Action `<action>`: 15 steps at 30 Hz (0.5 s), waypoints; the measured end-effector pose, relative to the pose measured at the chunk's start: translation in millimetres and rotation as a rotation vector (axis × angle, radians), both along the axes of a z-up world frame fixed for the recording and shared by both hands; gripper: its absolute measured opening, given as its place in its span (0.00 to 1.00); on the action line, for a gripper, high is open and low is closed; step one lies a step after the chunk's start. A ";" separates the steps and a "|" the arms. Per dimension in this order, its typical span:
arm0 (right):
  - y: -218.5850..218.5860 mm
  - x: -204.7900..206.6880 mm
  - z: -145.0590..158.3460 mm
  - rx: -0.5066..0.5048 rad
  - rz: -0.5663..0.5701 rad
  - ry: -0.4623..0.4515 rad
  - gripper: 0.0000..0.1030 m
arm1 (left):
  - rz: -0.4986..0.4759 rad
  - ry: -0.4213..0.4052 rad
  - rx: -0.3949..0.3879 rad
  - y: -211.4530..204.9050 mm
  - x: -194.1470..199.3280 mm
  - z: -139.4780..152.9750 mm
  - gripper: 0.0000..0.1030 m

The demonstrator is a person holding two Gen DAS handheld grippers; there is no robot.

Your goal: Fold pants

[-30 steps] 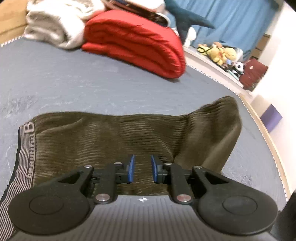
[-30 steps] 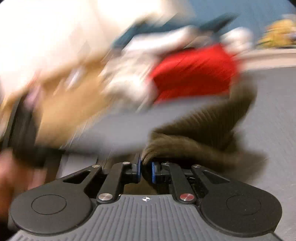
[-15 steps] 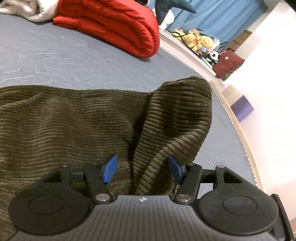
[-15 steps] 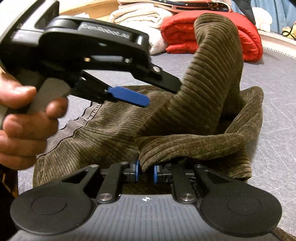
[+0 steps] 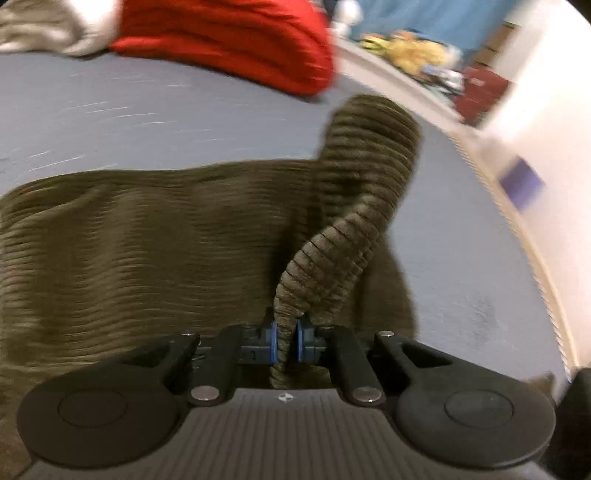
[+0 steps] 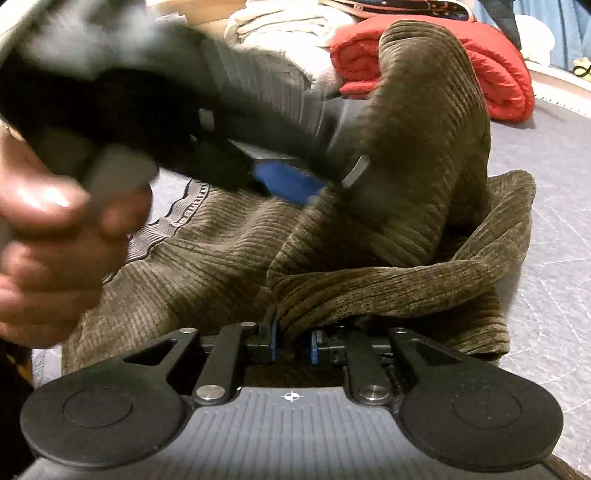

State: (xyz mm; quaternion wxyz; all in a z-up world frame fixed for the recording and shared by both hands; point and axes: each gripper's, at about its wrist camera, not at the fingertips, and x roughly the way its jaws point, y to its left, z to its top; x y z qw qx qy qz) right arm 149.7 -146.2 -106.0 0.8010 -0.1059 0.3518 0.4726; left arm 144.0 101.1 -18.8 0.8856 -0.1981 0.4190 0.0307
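In the left wrist view, a pale blanket [image 5: 55,27] sits at the far left on the grey bed [image 5: 166,122], with a red quilt [image 5: 236,40] folded just beside it, and the olive corduroy pants [image 5: 147,240] lie spread flat across the near half of the bed from the left edge toward the middle. Right of centre a ridge of the cloth rises steeply off the bed and curves down into the left gripper [image 5: 284,341], whose blue pads are pressed together on it — a narrow roll of corduroy is pinched tight between them. Farther right lie a blurred row of soft toys [image 5: 410,55] by the blue curtain [image 5: 436,14], a dark red bag [image 5: 484,92] and a purple box [image 5: 521,182] by the wall. In the right wrist view a hand [image 6: 55,240] at the left edge grips the blurred handle of the left gripper, which reaches across to the raised peak of cloth; the striped waistband [image 6: 166,229] lies flat below it. At bottom centre the right gripper [image 6: 291,345] has a thick folded edge of the pants between its pads — its jaws are opening, the left pad against the cloth, the right one partly hidden under the fold. The red quilt shows behind the peak at upper right
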 end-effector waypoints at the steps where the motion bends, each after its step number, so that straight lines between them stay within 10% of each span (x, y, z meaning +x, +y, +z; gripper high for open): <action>1: -2.2 1.2 3.1 -0.005 0.012 0.008 0.23 | 0.022 0.004 0.010 4.3 -0.6 0.5 0.10; 7: -59.0 33.6 44.8 0.174 0.017 0.120 0.34 | 0.065 0.016 -0.001 9.4 -4.8 2.0 0.10; 15: -110.4 98.5 20.5 0.416 -0.475 0.345 0.57 | 0.030 0.019 0.018 -2.7 -5.9 7.5 0.10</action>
